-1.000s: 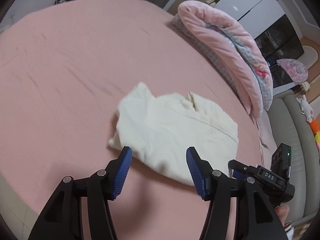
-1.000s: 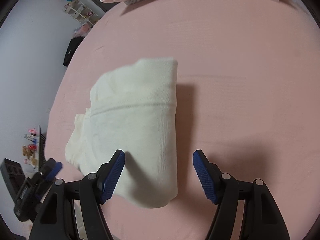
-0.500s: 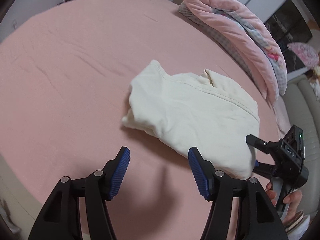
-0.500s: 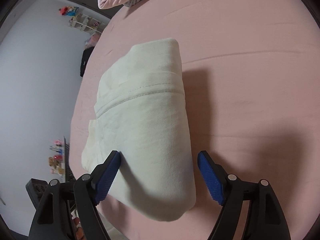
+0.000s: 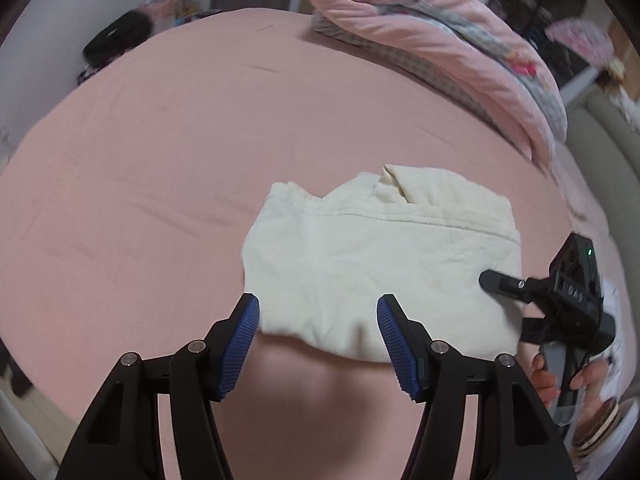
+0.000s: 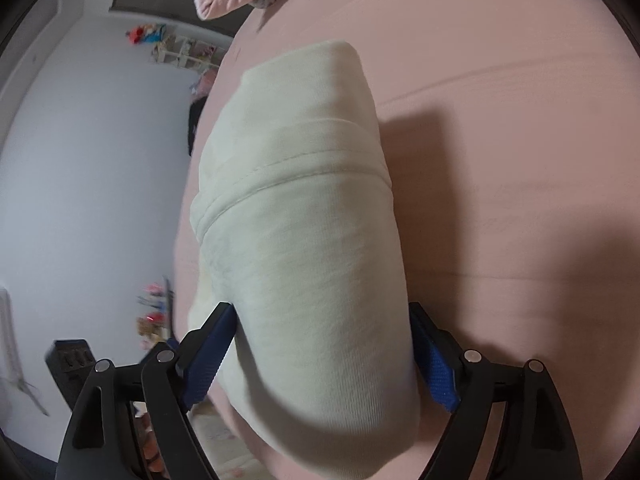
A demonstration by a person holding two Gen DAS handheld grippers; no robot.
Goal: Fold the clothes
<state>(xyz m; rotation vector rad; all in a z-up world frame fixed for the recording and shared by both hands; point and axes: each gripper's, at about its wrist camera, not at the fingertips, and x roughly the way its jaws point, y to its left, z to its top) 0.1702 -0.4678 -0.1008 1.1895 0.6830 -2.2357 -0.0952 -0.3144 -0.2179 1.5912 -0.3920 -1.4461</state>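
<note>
The cream garment (image 5: 372, 264) lies folded into a thick bundle on the pink bed (image 5: 160, 168). In the left wrist view its long axis runs left to right, with a stitched seam running along that length near the far edge and a loose flap poking up at the far side. The left gripper (image 5: 318, 334) hovers over the bundle's near edge, its blue pads (image 5: 240, 344) spread wide and holding nothing. At the bundle's right end the right gripper (image 5: 520, 300) reaches in, one black finger lying over the cloth, a hand (image 5: 560, 380) on its handle. A rolled pink quilt (image 5: 440, 56) lies along the far right edge of the bed, well apart from the bundle.

In the right wrist view the garment (image 6: 304, 248) runs lengthwise away from the camera, its rounded fold on the right and the seam crossing it. The right gripper (image 6: 324, 356) straddles the near end, pads (image 6: 208, 356) apart on either side; whether they press the cloth I cannot tell. The bed (image 6: 500, 120) stretches to the right.
</note>
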